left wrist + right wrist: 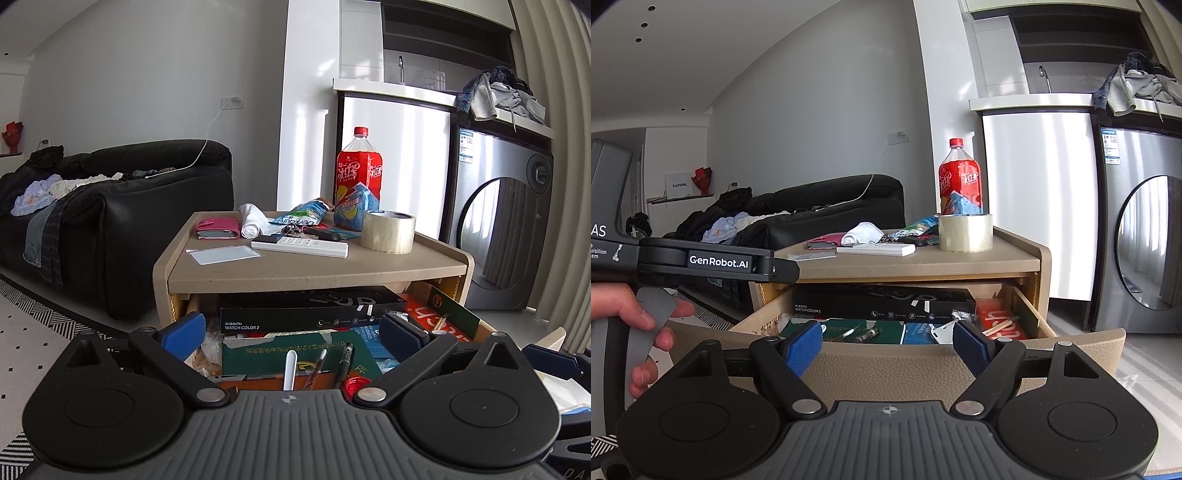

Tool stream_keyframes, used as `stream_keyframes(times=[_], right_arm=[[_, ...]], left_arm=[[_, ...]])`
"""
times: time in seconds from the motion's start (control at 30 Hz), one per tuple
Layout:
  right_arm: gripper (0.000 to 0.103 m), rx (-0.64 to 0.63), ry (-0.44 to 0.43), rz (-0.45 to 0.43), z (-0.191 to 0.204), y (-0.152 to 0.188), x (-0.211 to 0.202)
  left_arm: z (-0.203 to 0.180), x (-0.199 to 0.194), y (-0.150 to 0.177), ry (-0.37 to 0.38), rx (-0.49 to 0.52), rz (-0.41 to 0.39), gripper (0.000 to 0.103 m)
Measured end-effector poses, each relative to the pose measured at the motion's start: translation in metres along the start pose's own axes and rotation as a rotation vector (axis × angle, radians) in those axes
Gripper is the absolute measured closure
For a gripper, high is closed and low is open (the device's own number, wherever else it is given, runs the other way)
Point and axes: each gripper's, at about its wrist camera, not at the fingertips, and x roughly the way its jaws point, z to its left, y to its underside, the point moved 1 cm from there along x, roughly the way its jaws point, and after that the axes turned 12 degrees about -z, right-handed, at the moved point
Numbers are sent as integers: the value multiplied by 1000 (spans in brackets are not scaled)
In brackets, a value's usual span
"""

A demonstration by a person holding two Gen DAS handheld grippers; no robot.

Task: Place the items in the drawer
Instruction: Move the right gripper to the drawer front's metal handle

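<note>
Fingers (183, 334) of both grippers stand wide and empty over the open, already cluttered drawer (1078, 345), while tape (388, 232), remote (300, 246) and wallet (218, 229) still wait on the table (314, 267).

Open drawer (1027, 295), right tool (888, 345) spread

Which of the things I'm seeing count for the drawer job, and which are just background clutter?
For the job:
- open drawer
- tape roll
- white remote
- pink wallet
- keys
- clear card sleeve
- left gripper, open and empty
- right gripper, open

Just lying about:
- red drink bottle
- black sofa with clothes
- washing machine
</note>
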Motion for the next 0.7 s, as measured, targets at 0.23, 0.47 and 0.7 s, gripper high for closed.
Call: stream_keyframes(times=[0.23, 0.47, 0.7], right_arm=[[22, -5, 7, 8, 1, 2, -2], [22, -7, 20, 14, 1, 4, -6], [22, -13, 29, 25, 6, 8, -11]], left_arm=[[4, -27, 15, -29, -28, -28, 0], [3, -47, 31, -31, -37, -40, 0], [0, -64, 45, -13, -7, -53, 0]])
